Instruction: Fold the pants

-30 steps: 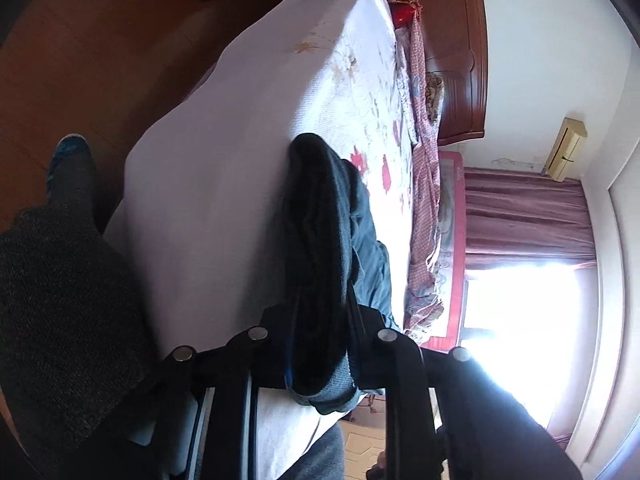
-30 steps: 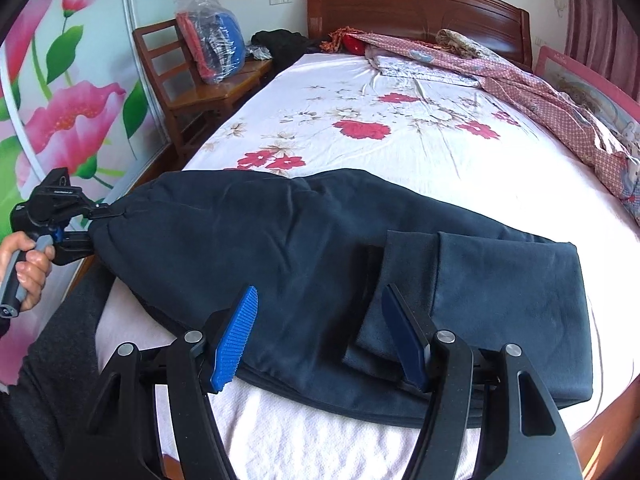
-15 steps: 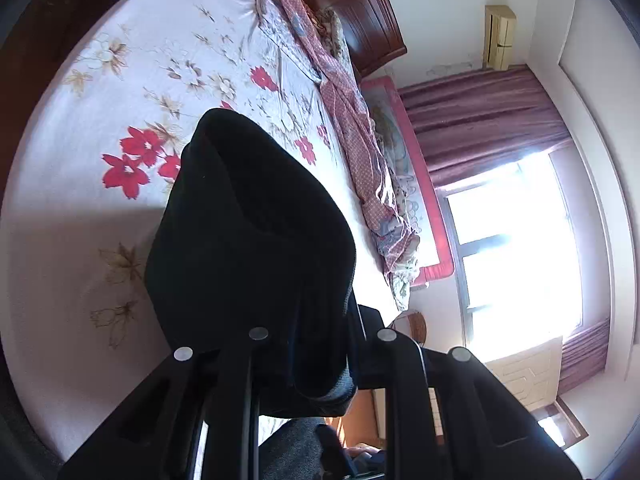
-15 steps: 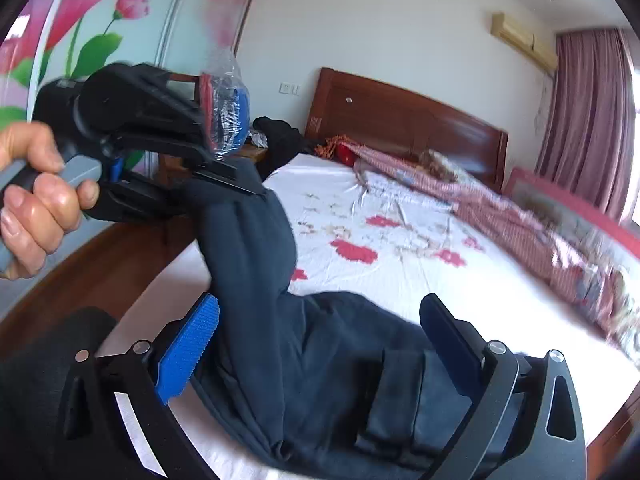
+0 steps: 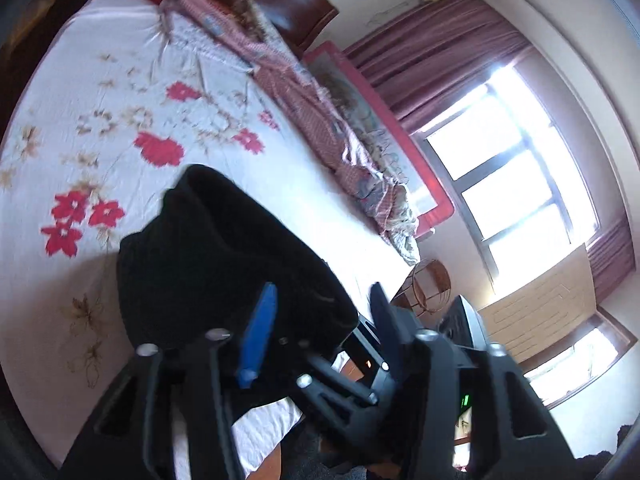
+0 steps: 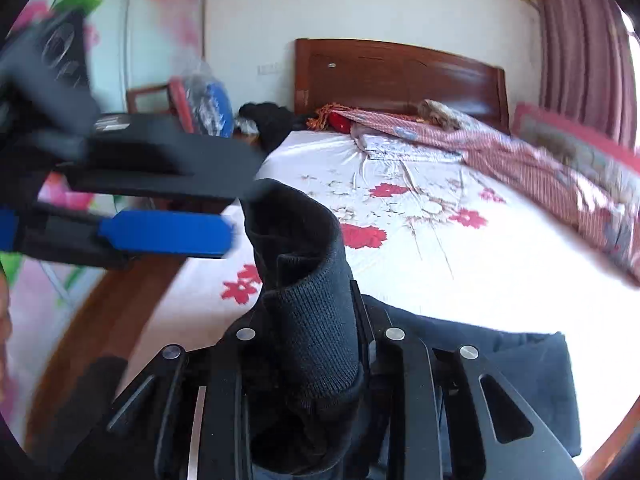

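The right hand-held gripper [image 6: 316, 344] is clamped on the ribbed cuff of the pants [image 6: 304, 280], which is held raised above the bed [image 6: 460, 264]. Just beside it, the left hand-held gripper [image 5: 320, 316] is seen spread wide, holding nothing. A one-sided grip may let the fold sag askew.

We see our left gripper [image 5: 320, 332] with jaws parted just beside the bunched dark fabric pants [image 5: 208, 264] on the white flowered bedsheet [image 5: 120, 128].
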The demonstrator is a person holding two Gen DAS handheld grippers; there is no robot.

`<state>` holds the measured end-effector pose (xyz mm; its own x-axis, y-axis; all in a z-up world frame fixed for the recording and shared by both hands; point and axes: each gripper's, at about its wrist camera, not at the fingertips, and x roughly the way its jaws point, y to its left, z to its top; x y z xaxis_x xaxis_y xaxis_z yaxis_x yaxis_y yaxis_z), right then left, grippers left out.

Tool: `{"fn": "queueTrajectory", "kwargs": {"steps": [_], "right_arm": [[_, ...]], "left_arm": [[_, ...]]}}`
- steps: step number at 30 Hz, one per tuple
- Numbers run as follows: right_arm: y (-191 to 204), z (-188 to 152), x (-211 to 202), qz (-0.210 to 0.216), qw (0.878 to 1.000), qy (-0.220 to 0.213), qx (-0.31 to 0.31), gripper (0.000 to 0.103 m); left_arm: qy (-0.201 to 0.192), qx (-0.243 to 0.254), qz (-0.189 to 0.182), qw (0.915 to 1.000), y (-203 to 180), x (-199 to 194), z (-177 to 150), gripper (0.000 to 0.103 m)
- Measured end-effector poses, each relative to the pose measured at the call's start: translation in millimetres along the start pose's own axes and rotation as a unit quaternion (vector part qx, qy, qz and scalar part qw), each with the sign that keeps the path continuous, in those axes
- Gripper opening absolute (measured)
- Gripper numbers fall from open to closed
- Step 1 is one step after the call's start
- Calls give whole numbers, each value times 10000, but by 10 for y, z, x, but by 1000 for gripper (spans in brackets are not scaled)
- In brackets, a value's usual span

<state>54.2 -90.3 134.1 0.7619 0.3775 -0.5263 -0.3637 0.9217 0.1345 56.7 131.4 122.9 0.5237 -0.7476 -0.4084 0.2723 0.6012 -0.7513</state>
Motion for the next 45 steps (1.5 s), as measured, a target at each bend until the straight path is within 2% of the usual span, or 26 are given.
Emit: {"fn": "queueTrajectory", "kwargs": {"steps": [1,3,5,8,10,12,13,14,15,16,18,20,21,24,25,26,27,29,31,36,38,39,41,42,43,45], "right_arm": [[-280,54,-134,190,9986,-154,462,26],[-898,60,-356,217,9900,-379,1344,26],[-1529,-100,-526,264,9735,-661,2175,26],[-2453,-614,-603,267,9387,-909,3313,26],[-2891,-1042,-428,-276,9188,-561,3897,27],[-3227,-1543,-152,-229,8874,-58,4603,31],[-3303,-1697,-153,-20,8732,-260,4866,32],[-3315,-1714,-194,139,8662,-453,4974,36],[-3314,-1682,-214,221,8615,-493,5048,51],[-3306,-1631,-220,369,8536,-571,5164,73],[-3249,-1537,-268,332,8416,-584,5358,92],[-3184,-1435,-295,109,8491,-315,5272,93],[-3157,-1390,-375,-399,8530,-153,5201,93],[-3088,-1281,-795,-1247,8733,-478,4685,93],[-3107,-1214,-858,-1143,8845,-478,4498,93],[-3125,-1144,-830,-744,8939,-330,4407,93],[-3137,-1104,-788,-489,8957,-190,4416,93],[-3178,-1080,-724,-60,8854,-60,4648,83],[-3132,-1168,-738,62,8706,-35,4920,71],[-2867,-1304,-642,-137,8797,309,4743,56],[-2778,-1309,-572,-412,8876,477,4562,56],[-2750,-1284,-513,-586,8926,600,4430,48],[-2676,-1212,-372,-959,9035,891,4081,46],[-2600,-1139,-289,-1238,9146,1106,3687,38],[-2494,-1068,-206,-1645,9273,1318,3094,16],[-2254,-952,-86,-2016,9463,1519,2021,5]], "left_arm": [[-222,109,-31,9997,-59,-100,-6,91],[-517,307,-139,9981,-146,-213,-13,95],[-403,376,-112,9984,-133,-188,-44,100],[-147,416,168,9989,-41,9,-219,100],[174,346,393,9985,89,236,-370,100],[468,243,504,9973,190,398,-616,100],[622,211,595,9961,225,475,-720,100],[823,210,678,9941,252,568,-807,100],[966,234,783,9920,269,639,-884,100],[1052,255,864,9904,268,678,-956,100],[1288,260,931,9870,282,789,-1096,100],[1439,362,1043,9834,273,893,-1209,100],[1518,426,1094,9814,263,947,-1254,100],[1676,708,1242,9754,164,1076,-1332,100],[1692,788,1260,9743,133,1100,-1334,100],[1716,871,1258,9732,98,1128,-1350,100],[1744,901,1244,9726,72,1152,-1360,100],[1831,849,1180,9723,48,1205,-1386,100],[1830,795,1125,9734,39,1211,-1419,100],[1879,655,1160,9731,131,1152,-1497,100],[1905,561,1235,9723,200,1133,-1505,100],[1889,493,1244,9728,231,1122,-1503,100],[1850,348,1206,9747,276,1097,-1493,100],[1836,298,1198,9752,290,1089,-1489,100],[1835,267,1198,9753,296,1088,-1486,100],[1848,218,1195,9752,307,1090,-1487,100]]}}
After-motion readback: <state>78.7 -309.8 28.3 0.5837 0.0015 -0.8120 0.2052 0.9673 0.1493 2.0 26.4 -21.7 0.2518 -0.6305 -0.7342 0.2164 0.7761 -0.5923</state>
